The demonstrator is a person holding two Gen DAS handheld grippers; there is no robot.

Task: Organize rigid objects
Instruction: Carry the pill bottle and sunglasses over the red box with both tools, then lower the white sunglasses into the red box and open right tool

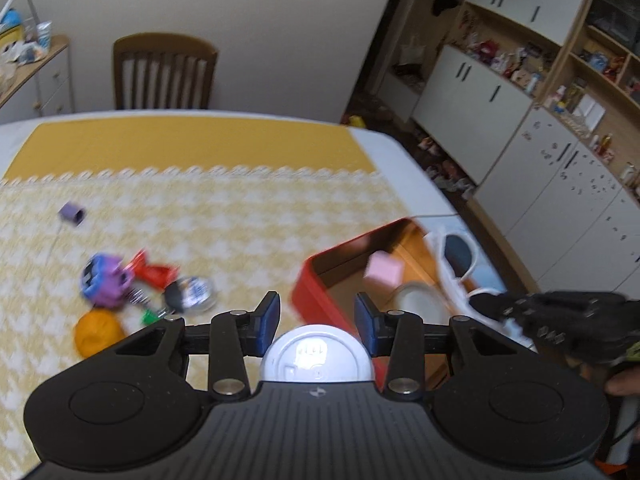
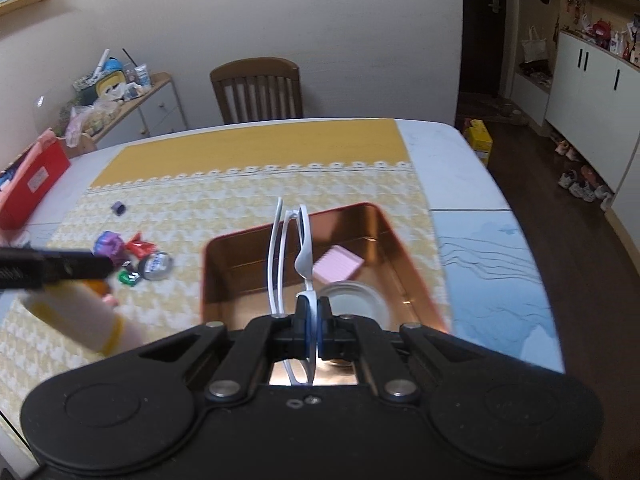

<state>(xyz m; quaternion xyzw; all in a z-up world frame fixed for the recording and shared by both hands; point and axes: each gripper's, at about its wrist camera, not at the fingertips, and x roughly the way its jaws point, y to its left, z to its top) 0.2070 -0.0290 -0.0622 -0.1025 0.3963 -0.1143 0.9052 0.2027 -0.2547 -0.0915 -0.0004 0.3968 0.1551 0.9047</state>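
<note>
Slim white plastic glasses (image 2: 298,240) pinched in right hand-held gripper (image 2: 313,318) above glossy tin (image 2: 376,216)

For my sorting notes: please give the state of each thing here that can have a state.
Red tin: open, no lid on it.
Pink block: lying inside the tin.
White sunglasses: folded, clamped by the right gripper over the tin.
White bottle: capped, between the left gripper jaws.
Wooden chair: empty.
</note>
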